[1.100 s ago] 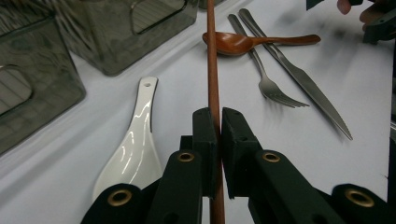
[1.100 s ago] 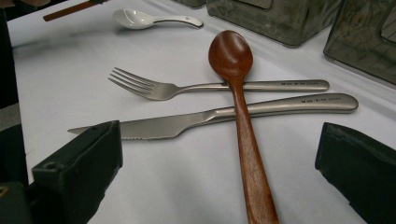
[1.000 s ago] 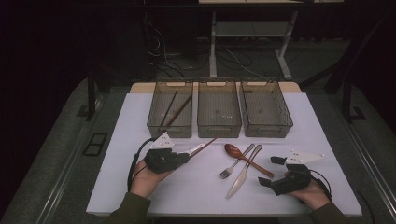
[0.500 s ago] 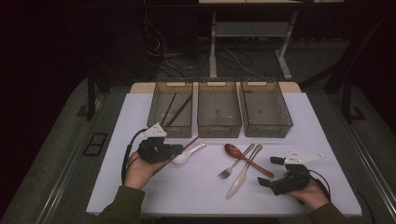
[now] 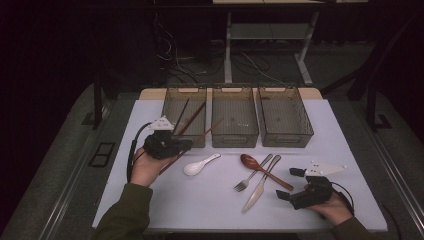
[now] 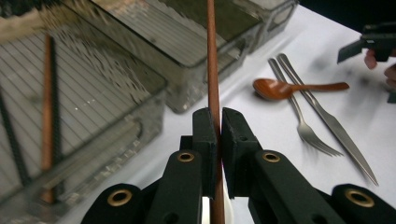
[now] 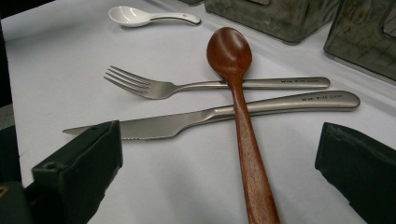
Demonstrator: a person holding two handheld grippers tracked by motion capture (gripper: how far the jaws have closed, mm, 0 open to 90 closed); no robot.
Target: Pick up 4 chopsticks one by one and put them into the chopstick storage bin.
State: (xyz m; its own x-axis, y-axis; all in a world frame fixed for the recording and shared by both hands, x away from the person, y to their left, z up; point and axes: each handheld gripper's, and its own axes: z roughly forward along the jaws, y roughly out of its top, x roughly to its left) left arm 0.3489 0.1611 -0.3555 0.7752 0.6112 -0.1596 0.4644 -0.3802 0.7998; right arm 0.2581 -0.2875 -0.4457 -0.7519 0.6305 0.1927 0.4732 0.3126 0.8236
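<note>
Here my left gripper point(image 5: 187, 144), jaws clamped on a brown chopstick point(image 6: 212, 74), should tip it lengthwise into the left bin point(image 5: 169, 102) just ahead; right gripper point(image 5: 290, 184) waits, jaws apart

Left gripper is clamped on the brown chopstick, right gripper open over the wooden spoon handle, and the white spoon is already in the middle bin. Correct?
Not quite: the white spoon lies on the table, not in the middle bin, as the high view shows. The rest holds: the left gripper is clamped on the brown chopstick, and the right gripper is open over the wooden spoon handle.
</note>
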